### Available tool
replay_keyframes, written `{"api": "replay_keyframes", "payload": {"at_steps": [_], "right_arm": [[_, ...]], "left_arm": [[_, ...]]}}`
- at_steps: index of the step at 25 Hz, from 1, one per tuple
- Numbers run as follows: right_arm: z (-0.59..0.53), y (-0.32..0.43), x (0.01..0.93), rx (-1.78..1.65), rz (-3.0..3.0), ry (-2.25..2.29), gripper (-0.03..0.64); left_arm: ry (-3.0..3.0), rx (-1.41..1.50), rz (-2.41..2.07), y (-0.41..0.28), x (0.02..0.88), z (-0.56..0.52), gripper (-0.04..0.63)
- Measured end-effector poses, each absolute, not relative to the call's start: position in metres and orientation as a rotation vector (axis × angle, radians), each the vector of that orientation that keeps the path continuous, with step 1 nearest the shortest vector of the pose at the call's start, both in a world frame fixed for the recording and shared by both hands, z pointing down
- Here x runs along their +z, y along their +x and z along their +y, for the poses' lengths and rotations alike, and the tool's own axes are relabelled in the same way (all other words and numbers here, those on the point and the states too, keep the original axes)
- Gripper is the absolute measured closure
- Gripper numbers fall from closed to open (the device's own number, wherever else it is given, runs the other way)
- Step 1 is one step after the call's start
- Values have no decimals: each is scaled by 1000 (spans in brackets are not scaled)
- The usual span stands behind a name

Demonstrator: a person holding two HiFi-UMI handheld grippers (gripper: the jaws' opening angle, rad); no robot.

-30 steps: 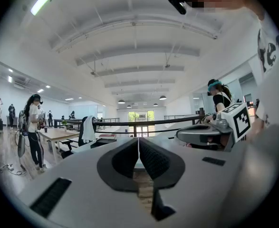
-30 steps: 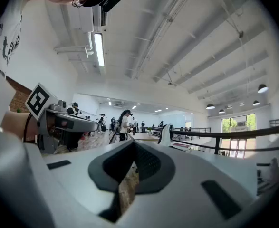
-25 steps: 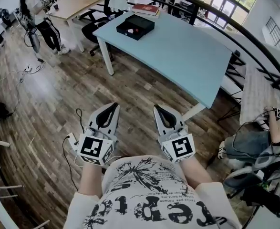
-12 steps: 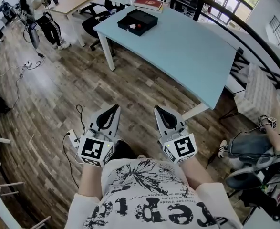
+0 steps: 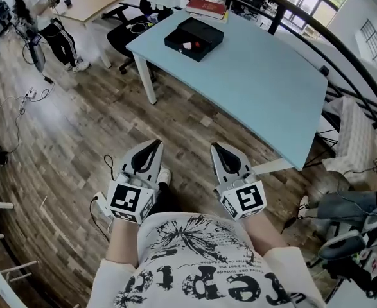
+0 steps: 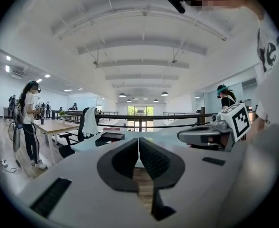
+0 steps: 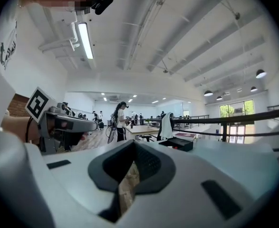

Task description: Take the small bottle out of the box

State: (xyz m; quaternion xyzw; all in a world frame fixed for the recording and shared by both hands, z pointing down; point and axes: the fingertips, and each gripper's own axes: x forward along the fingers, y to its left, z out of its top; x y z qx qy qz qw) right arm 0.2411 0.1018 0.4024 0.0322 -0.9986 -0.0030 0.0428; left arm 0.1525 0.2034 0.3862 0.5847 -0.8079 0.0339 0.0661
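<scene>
Count: 2 hand-held grippers, 1 box, 1 small bottle, 1 tabletop, 1 red book.

Left hand-held gripper (image 5: 148, 151): jaws fully together, pads meeting along a thin line in its own view. Nothing between them, nothing touched. Floor planks show through the gap below the pads.

Right hand-held gripper (image 5: 221, 154): jaws likewise closed at the tips, nothing held, nothing touched.

Both hand-held grippers sit side by side but apart, close in front of the person's printed white shirt (image 5: 204, 268). They are over the wooden floor (image 5: 79, 133) and point toward the far side. Each carries one marker cube at its near end.

Tabletop (image 5: 265, 82): light blue, on white legs, far and to the right of the hand-held grippers and well apart from them.

Box (image 5: 194, 38): black, open on top, resting on the far left part of the tabletop.

Small bottle (image 5: 188, 45): seen only as a red-and-white speck inside the box; too small to tell upright from lying.

Red book (image 5: 206, 8): flat at the tabletop's far end, just beyond the box.

One person (image 5: 47, 24) stands at far left beside a wooden desk.
</scene>
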Motion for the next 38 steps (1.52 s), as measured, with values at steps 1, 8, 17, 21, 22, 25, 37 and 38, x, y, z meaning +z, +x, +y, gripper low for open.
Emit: {"api": "replay_keyframes", "payload": {"at_steps": [1,8,17,21,22,25,37,38], "right_arm": [[97,219,402,-11,-3053,109,606],[67,79,388,-20,-3048,270,607],[25,-17,393,27,-3003,401,606],[-16,-50,406,47,-2988,433,606],[-26,-59,407,44,-2986,434,606],[-60,-89,411,41,-2986,439,606],[-225,-179,425,60,-2947,552,606],[-233,-181,428,67,-2937,568,606]], "left_arm": [[1773,100,-2432,129,385,197,572],[1910,134,-2321,-11,375,159,572],[2010,186,-2210,-111,382,112,572],[2027,196,-2173,-143,396,71,572],[2033,202,-2164,-150,399,60,572],[2043,230,-2150,-179,404,23,572],[2114,357,-2033,-280,425,-160,572],[2120,365,-2008,-284,430,-171,572]]}}
